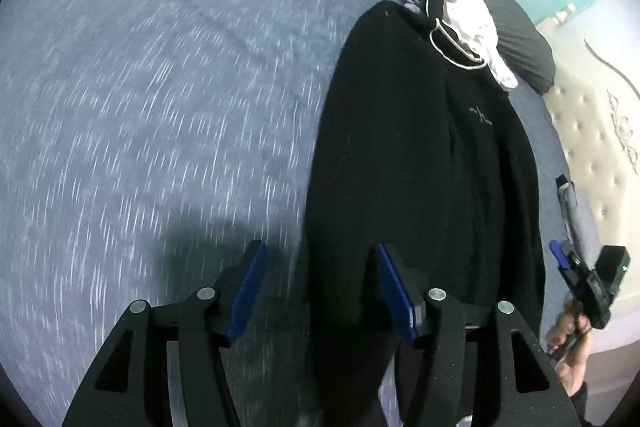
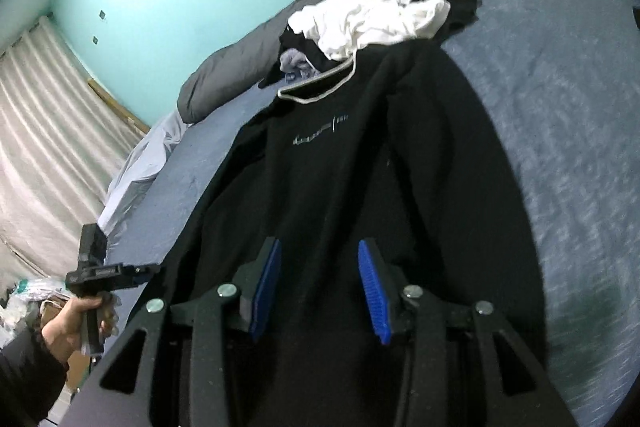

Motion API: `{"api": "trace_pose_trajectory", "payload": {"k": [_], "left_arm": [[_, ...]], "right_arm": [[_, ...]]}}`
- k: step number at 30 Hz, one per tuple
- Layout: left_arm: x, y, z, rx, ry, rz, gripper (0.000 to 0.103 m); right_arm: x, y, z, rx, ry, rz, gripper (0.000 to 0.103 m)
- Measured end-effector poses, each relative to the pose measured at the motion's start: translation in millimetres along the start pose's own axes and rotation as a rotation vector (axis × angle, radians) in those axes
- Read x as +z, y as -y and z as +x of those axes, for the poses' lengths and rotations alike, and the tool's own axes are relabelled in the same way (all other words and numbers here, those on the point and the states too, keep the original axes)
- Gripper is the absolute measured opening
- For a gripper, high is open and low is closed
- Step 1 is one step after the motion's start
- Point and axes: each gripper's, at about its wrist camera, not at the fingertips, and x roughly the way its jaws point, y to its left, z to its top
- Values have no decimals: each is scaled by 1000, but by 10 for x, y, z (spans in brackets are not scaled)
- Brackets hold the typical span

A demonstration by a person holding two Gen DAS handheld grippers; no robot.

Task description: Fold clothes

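Black sweatshirt (image 2: pixel 360 187) lies flat on the blue bedspread (image 1: pixel 140 107); both claws hover over its hem, left gripper (image 1: pixel 320 291) wide, right gripper (image 2: pixel 320 287) narrower, both empty.

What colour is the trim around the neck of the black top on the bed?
White or pale grey trim on the black top, clearest in the right wrist view.

Ahead of my left gripper (image 1: pixel 320 291) the blue bedspread (image 1: pixel 140 107) smears into streaks, so I can't read its weave. The black sweatshirt (image 2: pixel 340 187) runs under my right gripper (image 2: pixel 318 287) and off the bottom edge, hem unseen. Its chest print (image 2: pixel 320 131) is too small to read. Beyond it, the white garment (image 2: pixel 368 19) covers darker clothes.
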Motion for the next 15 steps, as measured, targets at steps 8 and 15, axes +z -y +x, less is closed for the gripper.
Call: {"api": "trace_pose_trajectory", "payload": {"k": [8,15], "left_arm": [[-434,43,-116,3,-33,22,60],[-516,52,-143,23,-38,26,6]], "right_arm": [[-21,-141,93,38,1,-13,41],[40,-177,92,66,44,1,41]]}}
